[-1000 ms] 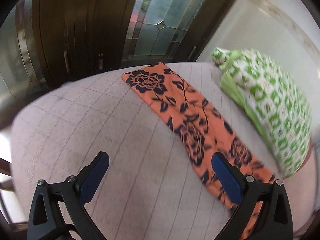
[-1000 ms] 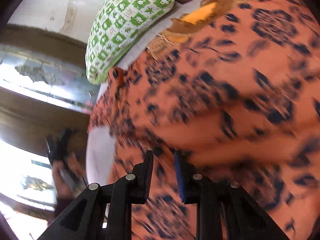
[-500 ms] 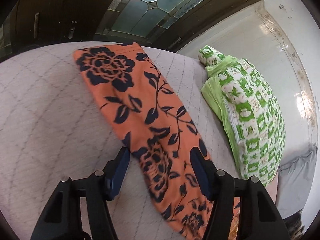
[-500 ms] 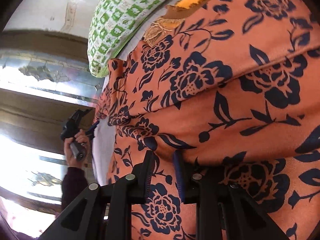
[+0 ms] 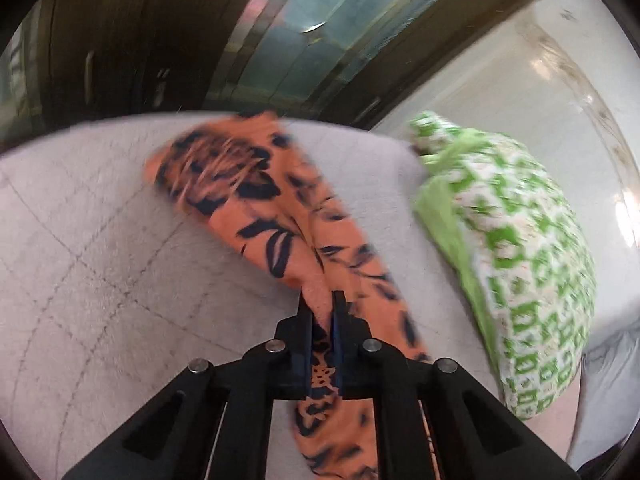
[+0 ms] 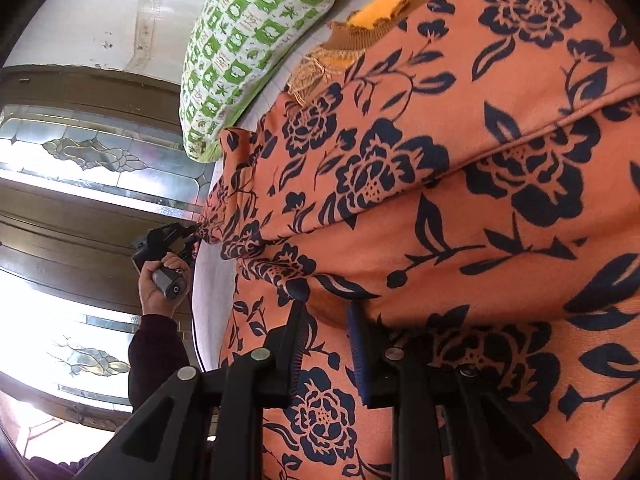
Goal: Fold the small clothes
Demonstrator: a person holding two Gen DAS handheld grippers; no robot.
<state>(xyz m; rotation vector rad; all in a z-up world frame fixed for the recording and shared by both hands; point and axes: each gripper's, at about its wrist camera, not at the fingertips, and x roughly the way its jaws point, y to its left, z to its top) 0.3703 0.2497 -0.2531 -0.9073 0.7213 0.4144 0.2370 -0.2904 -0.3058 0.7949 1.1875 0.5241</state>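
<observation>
The orange cloth garment printed with dark navy flowers and leaves (image 5: 280, 236) lies on a pale grey quilted bed cover with thin crossing lines (image 5: 100, 280), one long strip of it running away across the surface. In the left wrist view the left gripper (image 5: 322, 304) has its two black fingers with blue pads pressed nearly together on a bunched ridge of that strip — fabric shows between the pads. In the right wrist view the same garment (image 6: 460, 200) fills most of the frame, and the right gripper (image 6: 324, 316) pinches a raised fold of it between narrowly parted fingers. Farther off in that view a hand (image 6: 160, 284) with a dark sleeve grips the left gripper (image 6: 192, 236) at the garment's far edge. Beside the garment rests a green-and-white patterned pillow (image 5: 520, 260) — near a white wall (image 5: 500, 80). A yellow-and-brown fringed cloth (image 6: 360, 32) lies just beyond the garment.
</observation>
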